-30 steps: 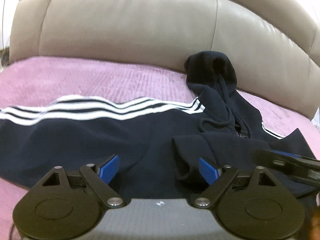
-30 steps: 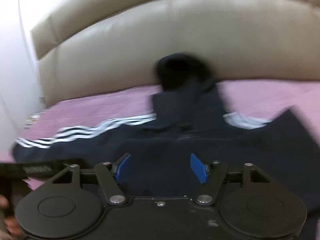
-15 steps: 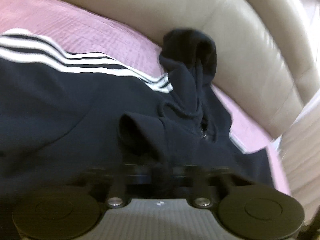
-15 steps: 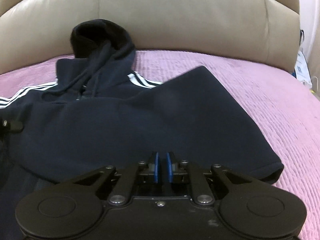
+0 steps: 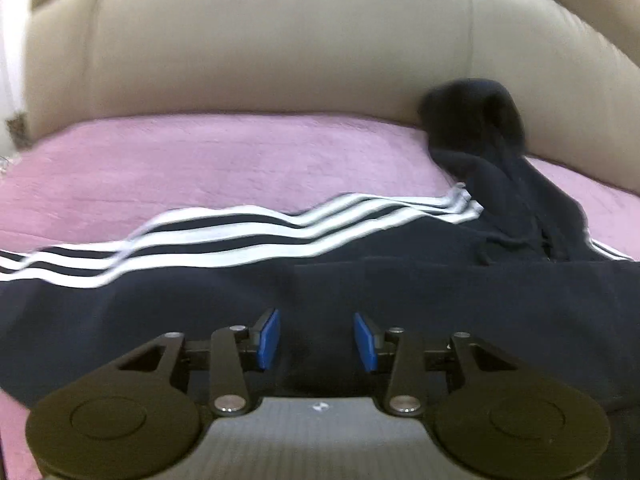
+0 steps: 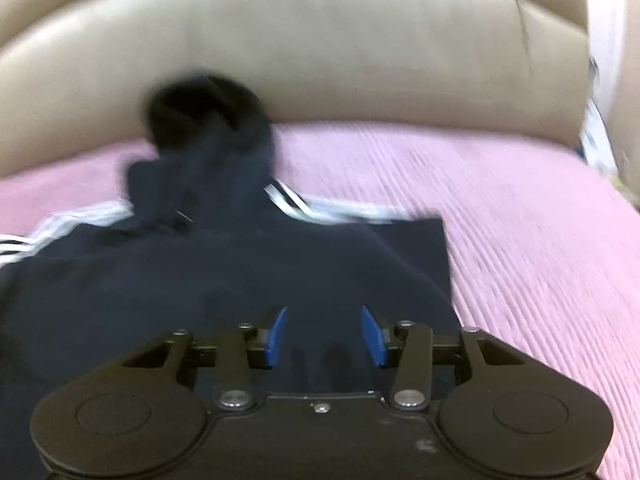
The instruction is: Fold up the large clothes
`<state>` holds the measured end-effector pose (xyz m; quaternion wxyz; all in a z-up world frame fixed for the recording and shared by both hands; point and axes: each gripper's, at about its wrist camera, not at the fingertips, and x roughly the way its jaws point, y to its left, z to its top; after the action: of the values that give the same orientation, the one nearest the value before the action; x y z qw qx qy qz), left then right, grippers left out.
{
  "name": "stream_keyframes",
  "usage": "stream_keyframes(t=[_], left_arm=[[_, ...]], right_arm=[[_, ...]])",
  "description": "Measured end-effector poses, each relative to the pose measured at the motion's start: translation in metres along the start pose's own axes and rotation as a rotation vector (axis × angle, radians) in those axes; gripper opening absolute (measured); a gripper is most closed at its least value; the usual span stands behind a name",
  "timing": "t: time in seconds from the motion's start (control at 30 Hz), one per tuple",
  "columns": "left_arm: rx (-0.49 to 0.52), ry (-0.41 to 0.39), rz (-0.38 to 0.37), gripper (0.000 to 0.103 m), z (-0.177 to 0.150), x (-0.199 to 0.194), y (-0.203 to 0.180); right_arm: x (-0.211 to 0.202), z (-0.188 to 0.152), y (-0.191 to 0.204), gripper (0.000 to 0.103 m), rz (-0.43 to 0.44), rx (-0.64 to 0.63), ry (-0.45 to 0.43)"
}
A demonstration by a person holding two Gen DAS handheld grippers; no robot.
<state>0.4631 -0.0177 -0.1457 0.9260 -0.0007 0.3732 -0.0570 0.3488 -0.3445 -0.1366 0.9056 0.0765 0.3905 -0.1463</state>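
A beige leather headboard (image 5: 280,52) is curving across the back of both views, and a pink ribbed bedspread (image 5: 224,168) is covering the bed in front of it. A navy hooded sweatshirt (image 5: 400,300) is lying spread across the bedspread, filling the lower half of each view. Its hood (image 5: 476,116) is slumping upright against the foot of the headboard, dark and rumpled, with a drawstring trailing down below it. Three white stripes (image 5: 248,236) are running in wavy bands along the left sleeve, which is stretching out toward the left edge of the left wrist view. In the right wrist view a short run of the same white stripes (image 6: 296,204) is peeking out beside the hood, and a flap of the navy fabric is lying folded over the body with a squared corner (image 6: 436,228) resting against the pink cover.

The left hand-held gripper (image 5: 316,338) is hovering just over the dark fabric, its blue pads parted and widening, with nothing pinched between them. The right hand-held gripper (image 6: 326,334) is likewise poised above the sweatshirt's folded part, its jaws standing apart and spreading, gripping nothing. Both views are slightly blurred.
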Motion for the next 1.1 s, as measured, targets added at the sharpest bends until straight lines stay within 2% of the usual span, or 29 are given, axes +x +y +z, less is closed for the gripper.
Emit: stream_keyframes(t=[0.03, 0.1, 0.17, 0.23, 0.27, 0.3, 0.37, 0.4, 0.43, 0.5, 0.57, 0.6, 0.67, 0.73, 0.83, 0.9, 0.97, 1.03, 1.1], left_arm=[[-0.032, -0.049, -0.018, 0.045, -0.003, -0.009, 0.004], [-0.095, -0.153, -0.102, 0.046, -0.005, -0.030, 0.006], [-0.063, -0.202, -0.180, 0.045, -0.002, -0.041, -0.006], [0.011, -0.137, -0.243, 0.040, 0.000, -0.032, -0.024], [0.024, -0.085, -0.267, 0.034, 0.000, -0.021, -0.032], [0.031, -0.019, -0.287, 0.026, -0.004, -0.006, -0.038], [0.038, 0.130, -0.258, 0.021, -0.014, 0.027, -0.045], [0.023, 0.131, -0.254, 0.022, -0.021, 0.035, -0.044], [0.010, 0.095, -0.269, 0.022, -0.024, 0.033, -0.040], [0.003, 0.095, -0.277, 0.021, -0.024, 0.030, -0.037], [-0.018, 0.082, -0.282, 0.021, -0.024, 0.022, -0.033], [-0.027, 0.075, -0.288, 0.021, -0.024, 0.015, -0.030], [-0.028, 0.042, -0.303, 0.023, -0.027, -0.007, -0.024], [-0.030, 0.033, -0.304, 0.033, -0.029, -0.029, -0.016], [-0.041, 0.090, -0.250, 0.034, -0.038, -0.050, 0.008], [-0.096, 0.050, -0.180, 0.034, -0.043, -0.069, 0.041], [-0.220, -0.026, -0.079, 0.036, -0.043, -0.087, 0.088], [-0.351, -0.072, 0.057, 0.039, -0.037, -0.095, 0.141], [-0.430, -0.112, 0.176, 0.044, -0.033, -0.102, 0.185]], right_arm=[[0.001, 0.003, -0.002, 0.013, 0.033, 0.035, 0.003], [-0.007, 0.007, 0.002, 0.013, 0.063, 0.045, -0.047], [-0.005, 0.007, 0.010, 0.013, 0.054, 0.031, -0.041], [0.023, 0.003, 0.014, 0.013, 0.080, 0.049, 0.100], [0.033, -0.002, 0.013, 0.012, 0.082, 0.058, 0.128], [0.032, -0.004, 0.014, 0.007, 0.075, 0.041, 0.090], [0.029, -0.006, 0.019, 0.007, 0.058, 0.019, 0.079], [0.029, -0.007, 0.022, 0.007, 0.045, 0.007, 0.074], [0.031, -0.009, 0.026, 0.008, 0.031, -0.019, 0.067], [0.031, -0.009, 0.033, 0.008, -0.004, -0.077, 0.057], [0.016, -0.009, 0.039, 0.017, -0.006, -0.104, 0.054], [0.006, -0.011, 0.041, 0.023, 0.031, -0.085, 0.068], [-0.020, -0.018, 0.036, 0.023, 0.175, 0.023, 0.107], [-0.044, -0.034, 0.038, 0.031, 0.251, 0.067, 0.123], [-0.073, -0.070, 0.048, 0.031, 0.264, 0.047, 0.126], [-0.084, -0.093, 0.049, 0.031, 0.277, 0.075, 0.115], [-0.088, -0.110, 0.052, 0.035, 0.288, 0.111, 0.105], [-0.085, -0.111, 0.060, 0.036, 0.310, 0.107, 0.108], [-0.090, -0.113, 0.062, 0.036, 0.339, 0.104, 0.081]])
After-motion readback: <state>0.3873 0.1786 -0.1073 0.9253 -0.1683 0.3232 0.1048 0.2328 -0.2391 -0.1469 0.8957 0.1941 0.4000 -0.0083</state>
